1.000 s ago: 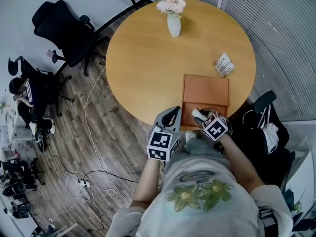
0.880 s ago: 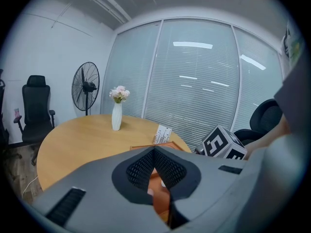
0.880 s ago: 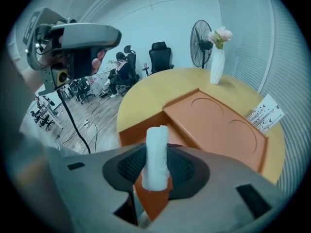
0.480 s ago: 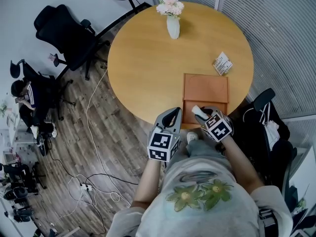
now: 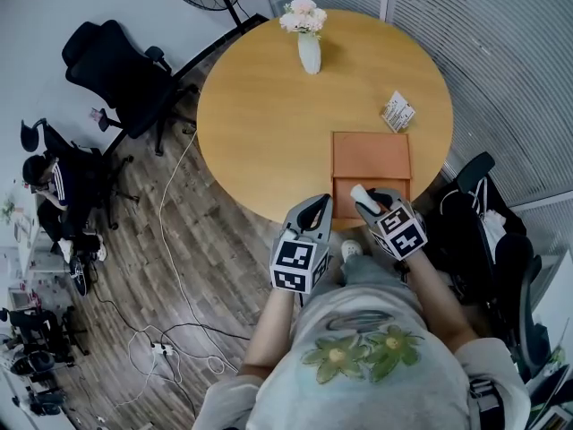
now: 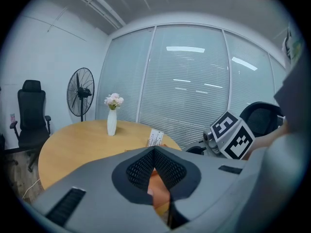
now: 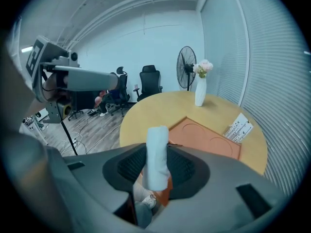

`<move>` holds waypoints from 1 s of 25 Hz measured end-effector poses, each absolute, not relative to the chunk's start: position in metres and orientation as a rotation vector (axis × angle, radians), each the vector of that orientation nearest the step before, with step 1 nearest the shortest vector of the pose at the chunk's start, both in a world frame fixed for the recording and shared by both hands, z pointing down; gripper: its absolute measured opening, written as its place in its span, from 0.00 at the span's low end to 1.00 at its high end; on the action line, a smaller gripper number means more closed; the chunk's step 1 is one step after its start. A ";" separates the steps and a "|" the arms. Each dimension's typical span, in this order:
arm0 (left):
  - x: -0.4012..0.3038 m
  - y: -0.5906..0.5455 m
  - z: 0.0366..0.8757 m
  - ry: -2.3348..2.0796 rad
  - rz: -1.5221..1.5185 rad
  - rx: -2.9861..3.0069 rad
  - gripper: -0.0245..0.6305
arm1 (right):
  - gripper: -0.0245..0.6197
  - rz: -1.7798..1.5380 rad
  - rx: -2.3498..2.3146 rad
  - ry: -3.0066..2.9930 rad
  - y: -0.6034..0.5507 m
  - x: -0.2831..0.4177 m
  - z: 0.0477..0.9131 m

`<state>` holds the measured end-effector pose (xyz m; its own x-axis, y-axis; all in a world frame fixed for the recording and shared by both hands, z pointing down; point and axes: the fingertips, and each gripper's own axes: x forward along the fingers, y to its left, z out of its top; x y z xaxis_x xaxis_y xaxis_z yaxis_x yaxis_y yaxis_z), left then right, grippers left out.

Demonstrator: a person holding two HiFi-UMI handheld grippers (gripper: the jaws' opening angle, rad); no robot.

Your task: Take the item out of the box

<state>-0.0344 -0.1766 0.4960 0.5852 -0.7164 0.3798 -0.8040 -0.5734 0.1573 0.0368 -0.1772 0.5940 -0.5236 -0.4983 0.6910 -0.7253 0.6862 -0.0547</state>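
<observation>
A flat orange box (image 5: 371,155) lies on the round wooden table (image 5: 269,124) near its front edge, and it also shows in the right gripper view (image 7: 206,139). My right gripper (image 5: 365,201) hovers over the box's near edge, shut on a white roll-shaped item (image 5: 360,194) that stands up between the jaws (image 7: 157,154). Left of the box, at the table's edge, my left gripper (image 5: 313,208) has its tips together and holds nothing. In the left gripper view its jaws (image 6: 154,152) meet in a point, with a strip of orange behind them.
A white vase with pink flowers (image 5: 307,41) stands at the table's far side. A small printed packet (image 5: 397,112) lies beyond the box. Black office chairs (image 5: 112,65) and a fan stand to the left, another chair (image 5: 474,200) to the right. Cables cross the floor.
Both grippers stay by the table's front edge, and the right one keeps its hold on the white item. Only the head view has shifted a little.
</observation>
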 end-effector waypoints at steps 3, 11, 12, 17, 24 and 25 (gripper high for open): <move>-0.034 -0.171 0.490 -1.225 0.397 2.522 0.04 | 0.25 0.445 0.968 -2.262 -0.172 0.034 0.578; -0.042 -0.164 0.481 -1.218 0.369 2.531 0.04 | 0.25 0.430 1.062 -2.320 -0.159 0.031 0.542; -0.042 -0.162 0.480 -1.217 0.369 2.531 0.04 | 0.25 0.424 1.077 -2.330 -0.158 0.031 0.537; -0.037 -0.157 0.477 -1.197 0.359 2.547 0.04 | 0.25 0.398 1.165 -2.380 -0.152 0.037 0.512; -0.030 -0.148 0.474 -1.174 0.344 2.567 0.04 | 0.25 0.357 1.252 -2.427 -0.140 0.045 0.486; -0.029 -0.146 0.473 -1.172 0.340 2.570 0.04 | 0.25 0.351 1.260 -2.432 -0.138 0.045 0.482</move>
